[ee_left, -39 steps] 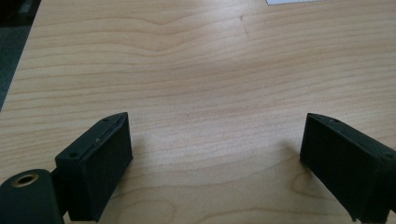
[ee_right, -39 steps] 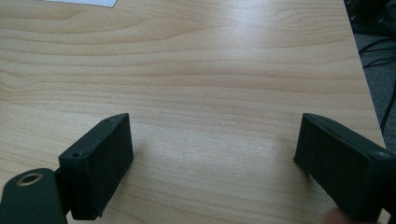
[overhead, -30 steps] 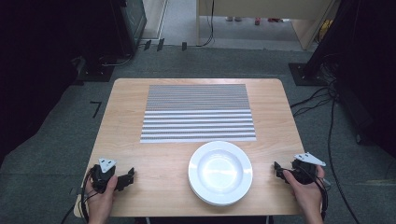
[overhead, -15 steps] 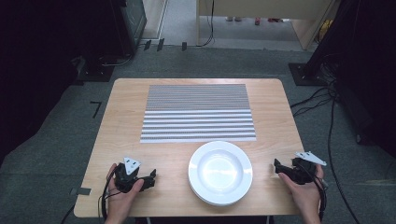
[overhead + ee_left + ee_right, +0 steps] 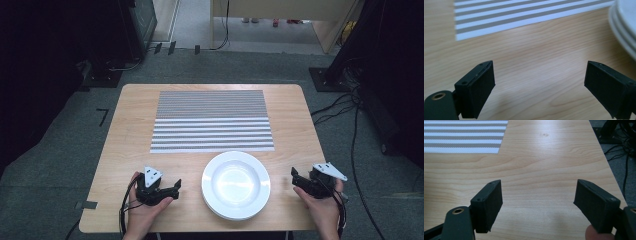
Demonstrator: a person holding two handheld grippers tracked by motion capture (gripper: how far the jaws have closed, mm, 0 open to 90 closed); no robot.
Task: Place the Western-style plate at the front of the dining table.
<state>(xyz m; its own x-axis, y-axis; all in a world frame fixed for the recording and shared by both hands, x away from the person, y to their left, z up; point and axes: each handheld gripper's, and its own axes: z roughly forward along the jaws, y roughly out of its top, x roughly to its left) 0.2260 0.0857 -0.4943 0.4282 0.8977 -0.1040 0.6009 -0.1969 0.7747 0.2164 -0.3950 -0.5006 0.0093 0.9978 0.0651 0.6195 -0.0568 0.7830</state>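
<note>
A stack of white plates sits on the wooden table near its front edge; its rims also show at the right edge of the left gripper view as plates. Beyond it lies a grey-and-white striped placemat. My left gripper rests left of the plates, jaws pointing toward them, open and empty. My right gripper is right of the plates, open; its jaws have just been closing a little with nothing between them.
The placemat's near corner shows in the left gripper view as placemat and in the right gripper view as placemat. The table's right edge drops to grey carpet with cables. Dark equipment stands around the table.
My left gripper has slid right along the front of the table toward the plates. The right gripper has hardly shifted.
</note>
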